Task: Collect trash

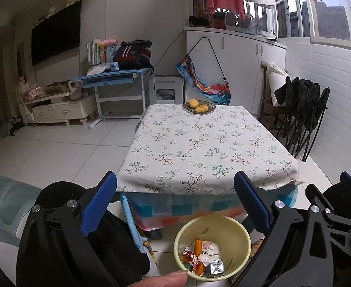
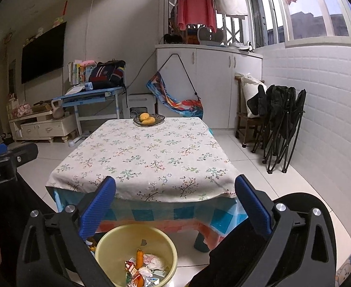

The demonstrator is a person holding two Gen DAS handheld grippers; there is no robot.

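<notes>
A pale yellow bin (image 1: pixel 232 232) stands on the floor in front of the table; it also shows in the right wrist view (image 2: pixel 118 241). Inside lies trash (image 1: pixel 205 257): an orange piece, crumpled white paper and shiny wrappers, also seen in the right wrist view (image 2: pixel 143 266). My left gripper (image 1: pixel 175 205) is open and empty, held above the bin. My right gripper (image 2: pixel 175 205) is open and empty, above and to the right of the bin; its body shows in the left wrist view (image 1: pixel 337 215).
A low table with a floral cloth (image 1: pixel 199 143) stands ahead, bearing a dark dish of mangoes (image 1: pixel 199 107). Folded black chairs (image 2: pixel 280 124) lean on the right wall. White cabinets (image 2: pixel 211 83) and a blue desk (image 1: pixel 113 77) stand behind. A grey seat (image 1: pixel 5 205) is at the left.
</notes>
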